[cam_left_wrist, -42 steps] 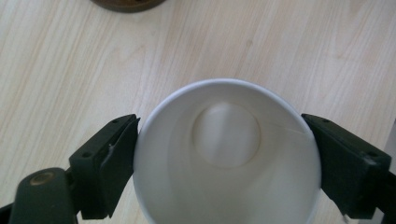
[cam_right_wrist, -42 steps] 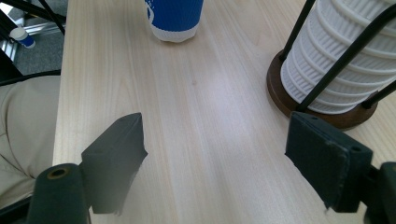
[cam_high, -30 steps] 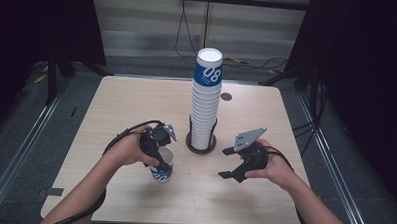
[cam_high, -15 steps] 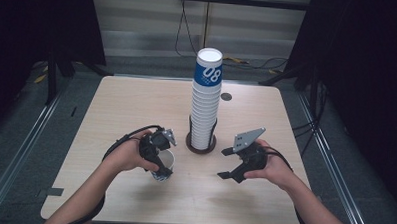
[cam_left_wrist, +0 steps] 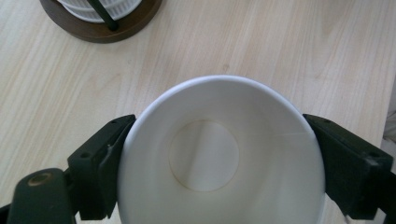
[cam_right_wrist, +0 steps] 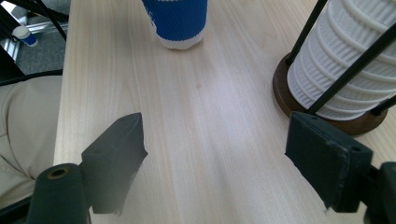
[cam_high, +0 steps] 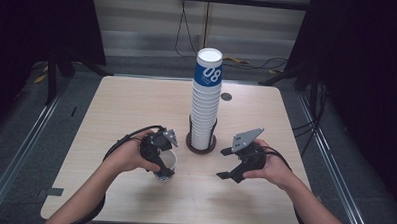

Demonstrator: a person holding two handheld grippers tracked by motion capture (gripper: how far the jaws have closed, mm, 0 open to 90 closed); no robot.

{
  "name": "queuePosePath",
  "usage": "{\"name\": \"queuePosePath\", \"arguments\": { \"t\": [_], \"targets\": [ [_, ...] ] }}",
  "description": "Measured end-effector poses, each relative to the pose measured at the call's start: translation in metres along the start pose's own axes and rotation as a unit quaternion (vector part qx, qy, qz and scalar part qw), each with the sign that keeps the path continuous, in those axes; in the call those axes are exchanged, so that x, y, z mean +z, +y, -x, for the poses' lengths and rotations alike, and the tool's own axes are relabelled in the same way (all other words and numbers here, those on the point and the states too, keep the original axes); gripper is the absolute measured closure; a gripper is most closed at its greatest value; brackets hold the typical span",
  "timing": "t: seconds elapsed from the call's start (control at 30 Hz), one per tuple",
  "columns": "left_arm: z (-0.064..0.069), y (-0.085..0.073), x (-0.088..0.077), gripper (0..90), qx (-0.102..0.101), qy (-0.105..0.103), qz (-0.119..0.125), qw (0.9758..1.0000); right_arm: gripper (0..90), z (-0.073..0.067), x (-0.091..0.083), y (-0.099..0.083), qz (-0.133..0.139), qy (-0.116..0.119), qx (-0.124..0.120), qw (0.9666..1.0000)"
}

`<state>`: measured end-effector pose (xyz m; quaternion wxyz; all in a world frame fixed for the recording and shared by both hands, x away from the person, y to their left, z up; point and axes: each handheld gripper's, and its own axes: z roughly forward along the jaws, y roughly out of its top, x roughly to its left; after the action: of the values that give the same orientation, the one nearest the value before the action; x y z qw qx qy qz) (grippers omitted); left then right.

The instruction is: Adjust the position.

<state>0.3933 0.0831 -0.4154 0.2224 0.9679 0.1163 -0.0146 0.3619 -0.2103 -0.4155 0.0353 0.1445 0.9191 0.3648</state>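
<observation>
While looking from the high view, seeing the left gripper (cam_high: 161, 159) just closing on a paper cup (cam_high: 166, 165) beside the cup stack (cam_high: 205, 99). Left gripper view: squeeze gently, don't crush. Right gripper view: right gripper (cam_right_wrist: 212, 161) wide, empty.

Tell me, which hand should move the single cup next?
Left, probably. The left tongs already sit around the cup, one jaw each side. The right tongs are open, over bare table.
</observation>
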Motion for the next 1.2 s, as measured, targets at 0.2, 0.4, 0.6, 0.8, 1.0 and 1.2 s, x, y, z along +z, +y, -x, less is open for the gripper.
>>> {"name": "queuePosePath", "arguments": {
  "t": [0.2, 0.4, 0.6, 0.8, 1.0, 1.2],
  "targets": [
    [-0.002, -0.001, 0.003, 13.2, 0.000, 0.001, -0.004, 1.0000, 19.0, 0.001, -0.001, -0.001, 0.004, 0.000, 0.000, 1.0000],
    [-0.001, -0.002, 0.005, 12.9, -0.007, -0.003, 0.003, 1.0000, 19.0, 0.001, -0.001, -0.002, 0.002, -0.003, 0.002, 1.0000],
    [0.000, -0.008, 0.010, 13.0, -0.002, -0.003, 0.007, 1.0000, 19.0, 0.000, 0.000, -0.002, 0.004, 0.000, -0.001, 1.0000],
    [0.001, -0.021, 0.015, 13.0, -0.001, -0.004, 0.032, 0.9995, 19.0, -0.001, -0.001, -0.001, 0.003, -0.003, 0.002, 1.0000],
    [0.002, -0.032, 0.020, 15.9, -0.002, 0.001, 0.026, 0.9997, 19.0, -0.001, 0.000, -0.001, 0.004, 0.000, -0.002, 1.0000],
    [0.000, -0.042, 0.021, 15.5, -0.012, 0.000, 0.042, 0.9991, 19.0, -0.001, 0.003, 0.001, 0.003, 0.002, -0.003, 1.0000]
  ]
}}
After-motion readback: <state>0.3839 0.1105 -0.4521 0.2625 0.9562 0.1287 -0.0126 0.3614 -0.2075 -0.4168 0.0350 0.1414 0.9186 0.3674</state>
